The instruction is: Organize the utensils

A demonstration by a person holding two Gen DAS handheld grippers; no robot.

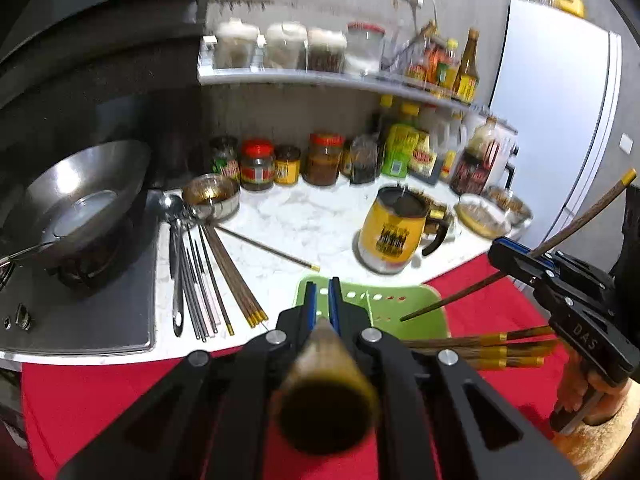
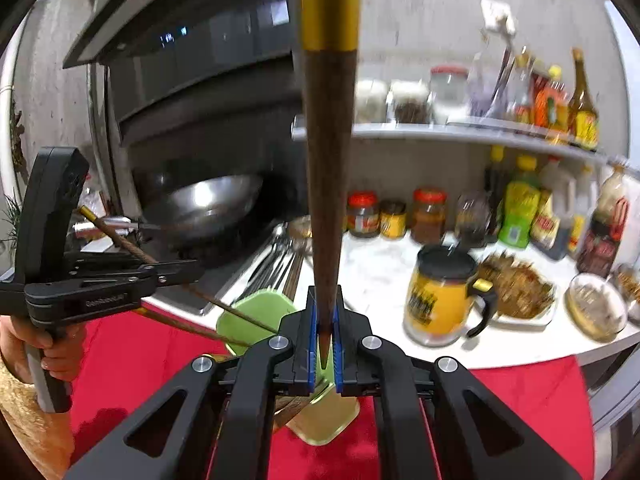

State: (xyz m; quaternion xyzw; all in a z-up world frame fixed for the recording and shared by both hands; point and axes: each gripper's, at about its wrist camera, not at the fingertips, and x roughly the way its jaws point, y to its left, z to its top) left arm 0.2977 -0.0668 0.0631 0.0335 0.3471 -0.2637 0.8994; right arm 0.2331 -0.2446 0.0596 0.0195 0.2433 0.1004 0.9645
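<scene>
The left gripper (image 1: 322,300) had its jaws pinched shut on a brown chopstick (image 1: 326,380), whose blunt end ran back toward the camera and blurred large in the left wrist view. From the right wrist view the same gripper (image 2: 192,270) showed at the left, a hand (image 2: 44,344) on its grip, the chopstick (image 2: 120,240) slanting through it with a gold cap up at the far left and its thin tip reaching down over the green holder (image 2: 260,316).

The right gripper (image 2: 325,320) was likewise closed tight, its blue pads clamped on the tapered end of a second chopstick (image 2: 330,180) that stood up through the view to a gold band at the top. In the left wrist view that gripper (image 1: 516,258) sat at the right, its chopstick (image 1: 460,294) angled down with the tip over the perforated green holder (image 1: 384,304).

The holder rested on red cloth (image 1: 100,396) at the near edge of the white marble counter (image 1: 288,216). Three gold-banded chopsticks (image 1: 480,350) stuck out just right of it.

Farther left on the counter lay a row of metal spoons (image 1: 176,248) and chopsticks (image 1: 236,280), with one stray chopstick (image 1: 268,250) apart to the right. A yellow mug (image 1: 394,232) stood right of centre, a wok (image 1: 80,196) at the far left, and jars (image 1: 256,164) lined the back wall.
</scene>
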